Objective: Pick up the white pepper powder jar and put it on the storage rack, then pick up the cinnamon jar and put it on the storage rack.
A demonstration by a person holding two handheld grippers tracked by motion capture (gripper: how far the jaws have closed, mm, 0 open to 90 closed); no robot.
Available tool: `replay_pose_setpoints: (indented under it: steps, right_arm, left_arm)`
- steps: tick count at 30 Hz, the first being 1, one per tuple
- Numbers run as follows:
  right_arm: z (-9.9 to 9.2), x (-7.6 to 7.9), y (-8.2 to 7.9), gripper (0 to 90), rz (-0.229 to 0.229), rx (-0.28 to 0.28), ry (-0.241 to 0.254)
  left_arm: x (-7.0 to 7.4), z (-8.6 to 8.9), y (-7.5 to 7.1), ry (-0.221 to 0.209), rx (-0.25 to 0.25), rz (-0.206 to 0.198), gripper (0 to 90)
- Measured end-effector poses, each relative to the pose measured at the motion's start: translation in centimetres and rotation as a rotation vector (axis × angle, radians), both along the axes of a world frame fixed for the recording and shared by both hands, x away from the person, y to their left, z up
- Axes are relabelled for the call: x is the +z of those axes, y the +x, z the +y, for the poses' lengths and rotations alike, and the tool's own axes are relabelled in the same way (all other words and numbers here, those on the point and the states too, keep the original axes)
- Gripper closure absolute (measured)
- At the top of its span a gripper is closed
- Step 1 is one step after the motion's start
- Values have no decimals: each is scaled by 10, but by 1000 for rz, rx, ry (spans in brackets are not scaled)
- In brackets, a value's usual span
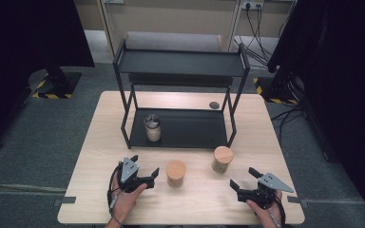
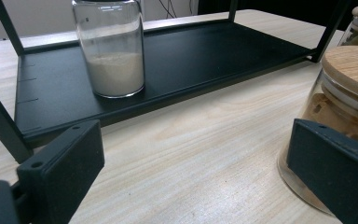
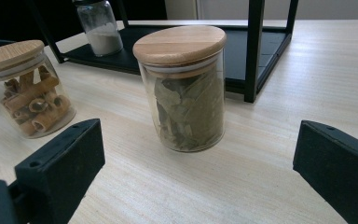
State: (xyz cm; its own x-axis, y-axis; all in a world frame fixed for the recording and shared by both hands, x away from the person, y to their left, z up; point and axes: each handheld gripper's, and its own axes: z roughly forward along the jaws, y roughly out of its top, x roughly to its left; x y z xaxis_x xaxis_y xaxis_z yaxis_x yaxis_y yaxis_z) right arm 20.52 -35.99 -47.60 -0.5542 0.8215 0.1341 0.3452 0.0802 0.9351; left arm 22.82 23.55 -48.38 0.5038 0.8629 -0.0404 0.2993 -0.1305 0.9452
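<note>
Two grippers, both with jaws spread wide, nothing between them. Left gripper [image 1: 145, 167] rests on table [image 1: 95, 142]; just right of it, wood-lidded glass jar [image 1: 176, 173] of brown rolled sticks. Right gripper [image 1: 244, 178] faces second wood-lidded jar [image 3: 184, 93], full of dried green leaves. Beyond left gripper, black rack [image 1: 180, 128]; on bottom shelf, open jar [image 2: 112, 51] partly filled with pale powder.

wooden table [image 1: 100, 142], black shelf rack [image 1: 180, 61]

overhead camera; two low, tabletop-level views.
</note>
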Motion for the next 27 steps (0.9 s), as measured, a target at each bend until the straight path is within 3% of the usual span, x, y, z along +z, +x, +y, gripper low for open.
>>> replay_pose_setpoints:
  steps: [27]
  right_arm:
    - [1,2,-2,25,4,22,7]
  left_arm:
    - [0,0,-1,-4,5,1,34]
